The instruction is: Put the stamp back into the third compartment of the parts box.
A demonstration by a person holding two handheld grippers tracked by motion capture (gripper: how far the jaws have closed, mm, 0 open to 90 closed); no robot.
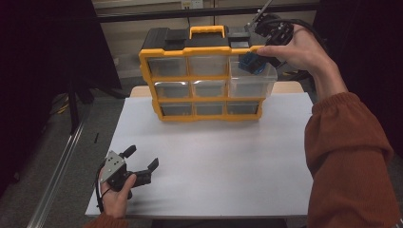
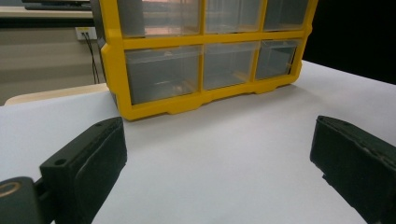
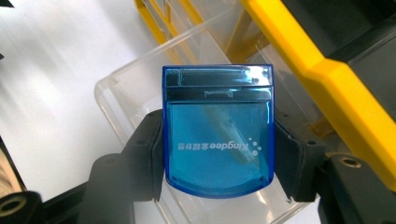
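Observation:
A yellow and black organizer (image 1: 204,78) with clear drawers stands at the back of the white table (image 1: 214,156). Its upper right drawer (image 1: 254,78) is pulled out. My right gripper (image 1: 259,59) is over that drawer, shut on a small blue translucent box (image 1: 250,63). In the right gripper view the blue box (image 3: 218,130) sits squeezed between both black jaws, above the open clear drawer (image 3: 140,88). My left gripper (image 1: 142,159) rests open on the table's front left, with nothing between its jaws. In the left gripper view the organizer (image 2: 201,60) stands ahead of that gripper (image 2: 219,163).
The organizer has a yellow carry handle (image 1: 206,31) on top. A metal rail (image 1: 62,161) runs along the floor to the left of the table. Bare table surface lies between the organizer and the front edge.

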